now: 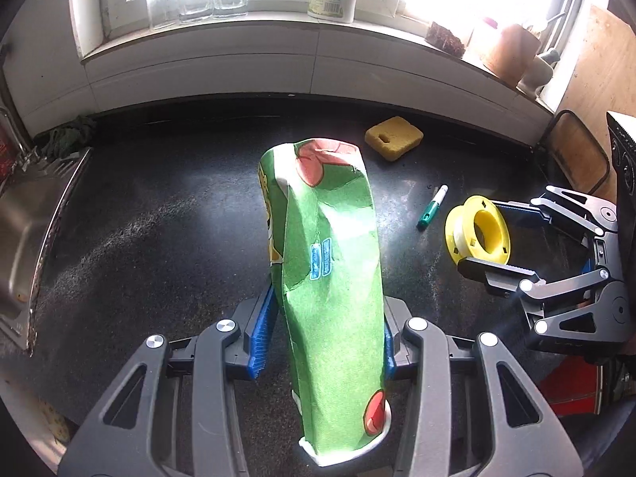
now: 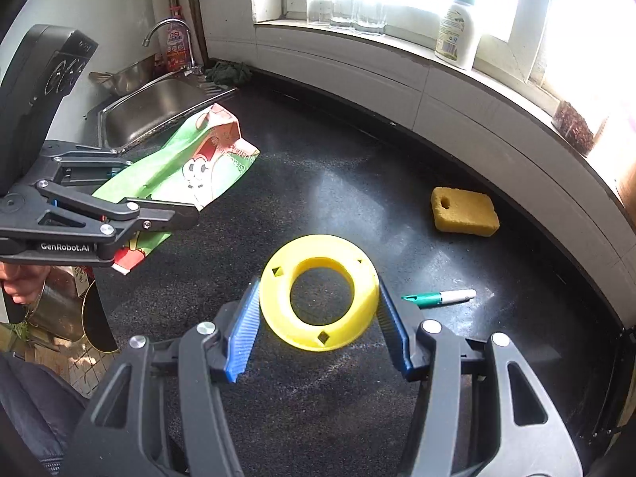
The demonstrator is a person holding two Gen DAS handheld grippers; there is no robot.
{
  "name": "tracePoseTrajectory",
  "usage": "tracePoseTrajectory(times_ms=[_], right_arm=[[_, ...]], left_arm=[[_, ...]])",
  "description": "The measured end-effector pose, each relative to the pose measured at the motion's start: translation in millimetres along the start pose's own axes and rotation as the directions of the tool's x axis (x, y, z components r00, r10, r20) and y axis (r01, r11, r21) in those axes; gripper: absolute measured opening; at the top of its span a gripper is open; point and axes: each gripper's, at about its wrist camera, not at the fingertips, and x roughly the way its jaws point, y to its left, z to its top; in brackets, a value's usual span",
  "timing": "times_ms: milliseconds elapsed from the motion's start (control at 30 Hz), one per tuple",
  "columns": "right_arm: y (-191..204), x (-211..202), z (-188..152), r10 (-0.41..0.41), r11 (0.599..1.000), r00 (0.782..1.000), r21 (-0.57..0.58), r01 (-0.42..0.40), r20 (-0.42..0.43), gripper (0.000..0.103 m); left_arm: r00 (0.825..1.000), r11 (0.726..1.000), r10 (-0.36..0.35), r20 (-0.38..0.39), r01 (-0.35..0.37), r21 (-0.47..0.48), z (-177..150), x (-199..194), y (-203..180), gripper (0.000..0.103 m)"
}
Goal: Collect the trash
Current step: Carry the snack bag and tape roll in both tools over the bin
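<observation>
A crumpled green drink carton (image 1: 330, 278) with red cartoon prints is pinched between the blue pads of my left gripper (image 1: 324, 342), held above the dark countertop (image 1: 159, 238). The right wrist view shows the same carton (image 2: 187, 167) and left gripper (image 2: 159, 194) at the left. My right gripper (image 2: 318, 326) is shut on a yellow plastic tape spool (image 2: 318, 290), its blue pads pressing the rim on both sides. From the left wrist view the spool (image 1: 477, 230) and right gripper (image 1: 501, 238) sit at the right. A green and white marker (image 2: 439, 298) lies on the counter.
A yellow sponge (image 2: 463, 210) lies near the back wall. A steel sink (image 2: 159, 111) with a tap is at the left, a dark rag (image 2: 228, 71) beside it. Glasses, a white bottle (image 2: 457, 31) and jars stand on the windowsill. A hand (image 2: 20, 282) holds the left gripper.
</observation>
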Motion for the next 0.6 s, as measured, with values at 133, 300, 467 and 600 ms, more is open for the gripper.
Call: tracePoseTrajectory(times_ms=[133,300,467,600], right_arm=[[37.7,3.5,16.4,0.053,0.996,0.999,-0.073,-0.053,0.007,0.055],[98.9,13.7,43.8,0.165,0.971,0.986,-0.179,-0.162,0.003,0.055],[174.2,25.1,69.9,0.296,0.916,0.955,-0.278,-0.290,-0.021,0.055],[242.3,30.9,83.6,0.399,0.842,0.915,-0.369,-0.393,-0.063,0.055]], left_arm=[[0.996,0.994,0.084,0.022,-0.083,-0.066,-25.3,-27.5,30.7,0.042],[0.973,0.954,0.229,0.019,-0.220,-0.201,-70.8,-68.6,77.7,0.042],[0.936,0.874,0.352,-0.022,-0.337,-0.351,-131.4,-114.4,124.9,0.042],[0.901,0.792,0.428,-0.074,-0.413,-0.449,-179.1,-145.3,154.3,0.042]])
